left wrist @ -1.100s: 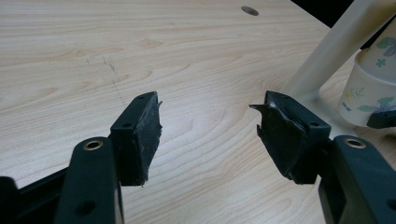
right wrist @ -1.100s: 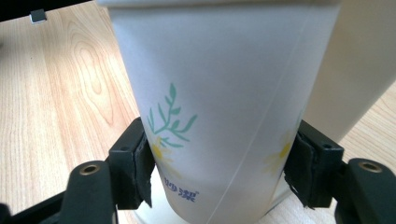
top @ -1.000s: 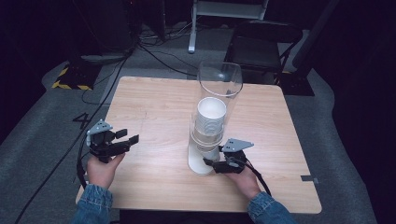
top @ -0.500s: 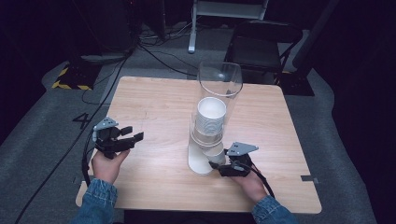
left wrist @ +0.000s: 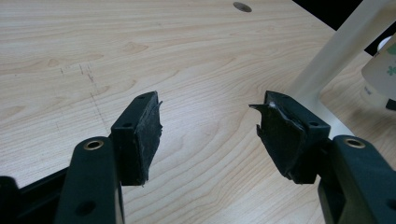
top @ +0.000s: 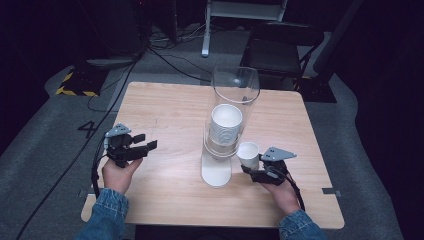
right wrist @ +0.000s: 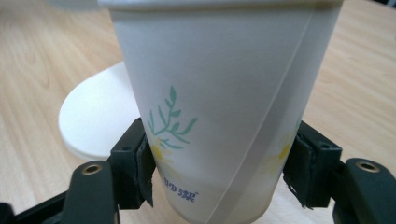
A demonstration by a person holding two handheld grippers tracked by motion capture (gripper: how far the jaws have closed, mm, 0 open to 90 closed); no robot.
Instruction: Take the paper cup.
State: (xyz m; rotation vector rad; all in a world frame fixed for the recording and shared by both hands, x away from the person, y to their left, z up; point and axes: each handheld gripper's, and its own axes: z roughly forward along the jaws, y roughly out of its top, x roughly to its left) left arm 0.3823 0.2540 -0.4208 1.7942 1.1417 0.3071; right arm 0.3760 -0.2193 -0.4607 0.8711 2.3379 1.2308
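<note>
Just right of the cup dispenser (top: pixel 222 150) on the wooden table (top: pixel 170 110), a white paper cup (top: pixel 248 154) is held upright by the right gripper (top: pixel 257 172). In the right gripper view, both pads (right wrist: pixel 144 170) are pressed against the cup's lower wall, near its printed green sprig. A stack of cups (top: pixel 225 127) is seen inside the dispenser's clear tube. Well to the left of the dispenser, the left gripper (top: pixel 142 146) is held above the table, jaws spread wide and empty.
</note>
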